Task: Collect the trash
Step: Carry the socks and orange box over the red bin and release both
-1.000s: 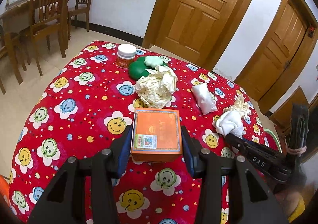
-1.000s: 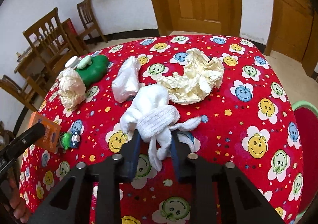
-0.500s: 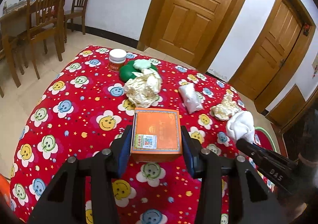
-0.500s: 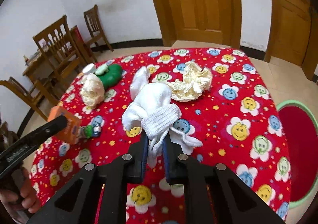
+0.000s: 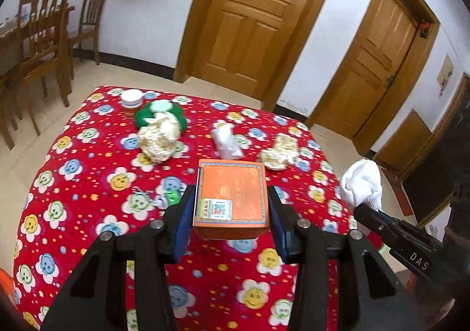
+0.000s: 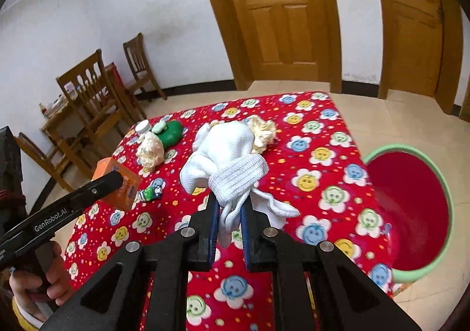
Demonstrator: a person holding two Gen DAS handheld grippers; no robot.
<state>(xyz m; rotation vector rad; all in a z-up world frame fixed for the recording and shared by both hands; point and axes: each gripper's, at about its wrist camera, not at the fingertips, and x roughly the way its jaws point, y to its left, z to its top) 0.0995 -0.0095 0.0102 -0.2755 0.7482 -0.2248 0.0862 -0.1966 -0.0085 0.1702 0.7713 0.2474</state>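
My left gripper [image 5: 230, 215] is shut on an orange box [image 5: 232, 195] with a sticker, held above the red smiley tablecloth [image 5: 88, 184]. My right gripper [image 6: 230, 223] is shut on a bundle of white socks [image 6: 226, 157], lifted off the table; the socks [image 5: 361, 184] also show at the right of the left wrist view. The orange box [image 6: 124, 184] appears at the left of the right wrist view, in the other gripper. On the table lie two crumpled yellowish paper wads [image 5: 158, 137] [image 5: 279, 151] and a white plastic bag [image 5: 226, 143].
A red basin with a green rim [image 6: 411, 213] stands on the floor right of the table. A green object [image 5: 176, 113], a white-lidded jar [image 5: 131, 100] and a small green toy [image 6: 149, 192] sit on the cloth. Wooden chairs [image 5: 38, 46] stand at the left, doors behind.
Both grippers have risen and pulled back from the table with their loads. The right jaws closed tighter on the socks, which now hang clear of the cloth.
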